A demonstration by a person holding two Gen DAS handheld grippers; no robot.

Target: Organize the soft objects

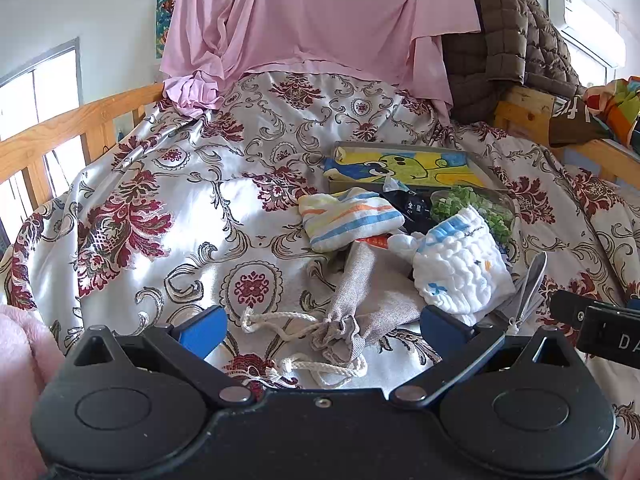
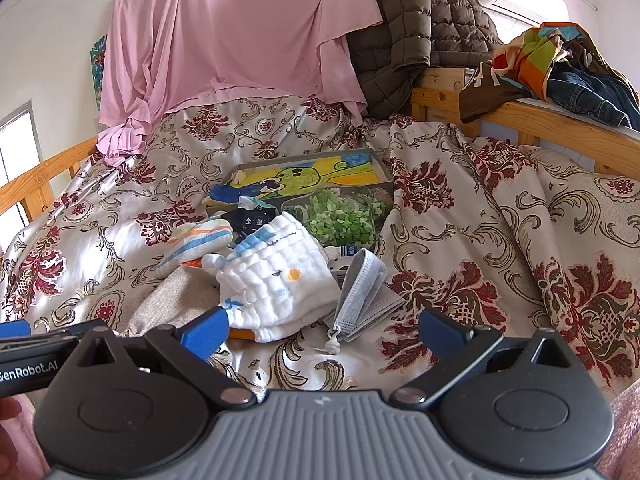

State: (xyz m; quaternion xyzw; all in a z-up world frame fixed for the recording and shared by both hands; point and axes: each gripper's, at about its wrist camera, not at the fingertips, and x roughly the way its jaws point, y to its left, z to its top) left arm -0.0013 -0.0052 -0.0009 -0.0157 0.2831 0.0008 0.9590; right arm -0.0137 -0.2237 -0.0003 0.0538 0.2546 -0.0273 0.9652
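both grippers, left gripper (image 1: 322, 330) and right gripper (image 2: 324, 332), hung with jaws released beside the white muslin cloth (image 2: 276, 280); best pinched at one loose corner.

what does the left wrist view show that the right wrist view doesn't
Only the left wrist view shows the beige linen drawstring pouch's white cords, lying between the open left gripper fingers. Only the right wrist view shows blue denim clothing on the wooden rail, and the open right gripper. Both show the white quilted muslin cloth, striped folded cloth, grey face mask and box of green bits.
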